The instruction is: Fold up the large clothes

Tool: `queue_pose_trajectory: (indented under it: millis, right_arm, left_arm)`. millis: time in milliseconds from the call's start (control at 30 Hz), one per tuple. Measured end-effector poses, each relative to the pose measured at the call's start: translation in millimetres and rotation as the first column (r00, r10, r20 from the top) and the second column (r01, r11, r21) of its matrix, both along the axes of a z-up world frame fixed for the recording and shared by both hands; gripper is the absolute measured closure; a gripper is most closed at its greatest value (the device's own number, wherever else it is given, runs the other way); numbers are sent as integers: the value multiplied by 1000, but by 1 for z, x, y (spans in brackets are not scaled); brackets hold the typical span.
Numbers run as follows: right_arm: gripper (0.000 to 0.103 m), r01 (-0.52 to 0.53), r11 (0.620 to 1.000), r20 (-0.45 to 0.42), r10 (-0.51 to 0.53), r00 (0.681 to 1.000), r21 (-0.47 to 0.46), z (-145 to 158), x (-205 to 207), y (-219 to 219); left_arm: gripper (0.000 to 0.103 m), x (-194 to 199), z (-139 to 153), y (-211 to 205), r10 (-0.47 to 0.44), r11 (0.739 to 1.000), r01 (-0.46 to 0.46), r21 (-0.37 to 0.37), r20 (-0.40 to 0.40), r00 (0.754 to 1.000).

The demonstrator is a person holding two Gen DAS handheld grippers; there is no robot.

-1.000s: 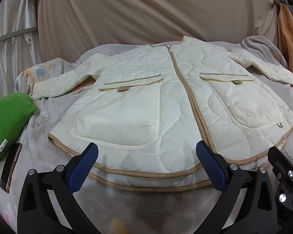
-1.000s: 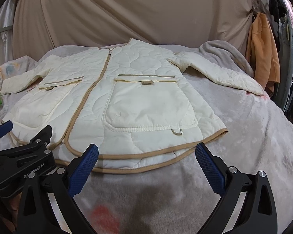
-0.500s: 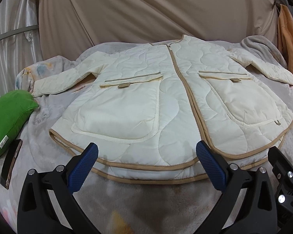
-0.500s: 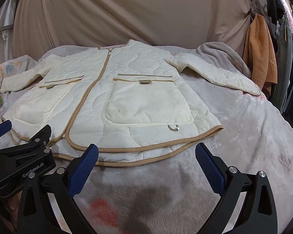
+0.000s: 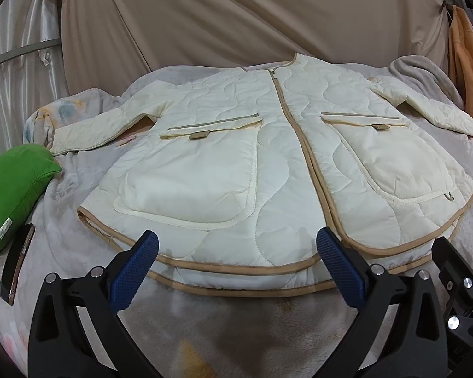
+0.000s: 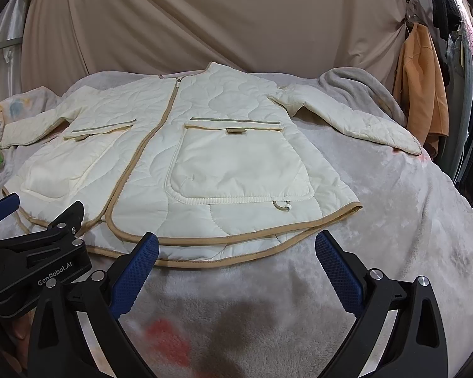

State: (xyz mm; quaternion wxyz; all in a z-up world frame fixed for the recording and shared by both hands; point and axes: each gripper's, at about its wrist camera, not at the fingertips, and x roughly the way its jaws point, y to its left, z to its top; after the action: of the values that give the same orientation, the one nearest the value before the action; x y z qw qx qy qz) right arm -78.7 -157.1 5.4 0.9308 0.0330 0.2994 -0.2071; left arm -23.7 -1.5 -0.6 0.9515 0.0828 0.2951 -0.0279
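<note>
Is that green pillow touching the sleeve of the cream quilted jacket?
Apart. In the left wrist view, a strip of grey blanket shows between the green pillow and the cuff of the cream quilted jacket.

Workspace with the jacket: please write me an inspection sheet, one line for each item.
Surface: grey fleece blanket covers the bed, with faded colour stains near the front edge.
Job's things: cream quilted jacket lies flat, front up, zipped, both sleeves spread outward; no fold made yet.
Clutter: green pillow and phone beside it at the left; a bunched grey blanket behind the right sleeve.
Grippers: left tool and right tool both open, just short of the hem, holding nothing.
Cables: nothing seen.
Surroundings: beige curtain behind; orange garment hanging at the right.
</note>
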Motion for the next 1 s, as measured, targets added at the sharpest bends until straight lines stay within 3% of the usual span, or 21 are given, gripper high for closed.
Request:
queue_pose_trajectory:
  millis: [800, 900, 1000]
  right_arm:
    - [5, -21, 999, 3, 21, 1000, 30, 3, 0, -4]
    - [5, -33, 990, 47, 27, 999, 139, 27, -5, -41]
    - [5, 32, 979, 104, -53, 993, 200, 59, -17, -110]
  left_arm:
    - [5, 3, 0, 4, -4, 1000, 4, -23, -13, 1000]
    - [5, 9, 11, 20, -33, 995, 29, -92, -44, 998]
    - [5, 25, 29, 40, -63, 987, 53, -152, -62, 996]
